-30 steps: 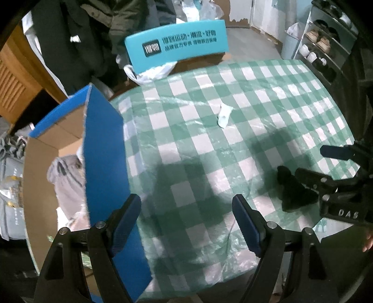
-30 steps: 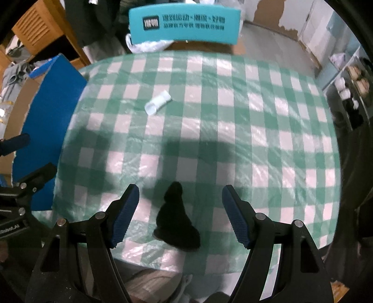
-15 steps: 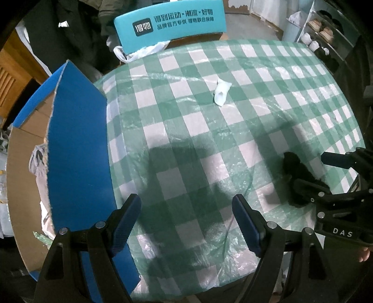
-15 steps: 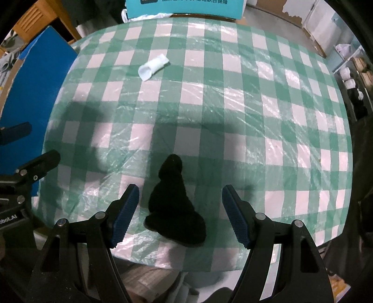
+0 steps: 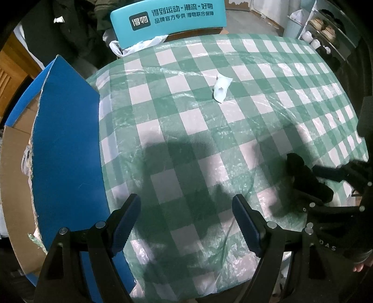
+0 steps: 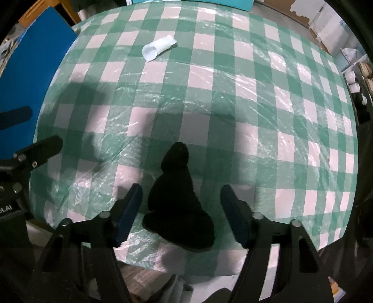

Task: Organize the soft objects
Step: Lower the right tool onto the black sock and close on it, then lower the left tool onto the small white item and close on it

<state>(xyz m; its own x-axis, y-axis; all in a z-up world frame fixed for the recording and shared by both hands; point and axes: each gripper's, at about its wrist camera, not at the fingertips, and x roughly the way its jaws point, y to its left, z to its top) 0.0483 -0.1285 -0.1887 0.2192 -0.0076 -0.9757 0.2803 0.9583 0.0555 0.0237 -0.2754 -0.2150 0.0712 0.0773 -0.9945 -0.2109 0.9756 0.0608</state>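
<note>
While the right gripper [image 6: 181, 208] is closing around the black soft cloth lump [image 6: 178, 202], the pads are not yet seen pressing on it.

At the table's left side an open brown cardboard box with a blue flap [image 5: 67, 149] is seen, with pale fabric [image 5: 26, 160] just glimpsed inside it. The left gripper [image 5: 186, 223] is held wide with nothing between its fingers, above the green-and-white checked tablecloth under clear plastic film [image 5: 209, 130]. The black lump is found near the table's near edge; a small white rolled sock [image 6: 158, 47] is seen well apart, further across. A teal chair back with printed characters [image 5: 167, 21] and shelving [image 5: 326, 25] are seen beyond.
</note>
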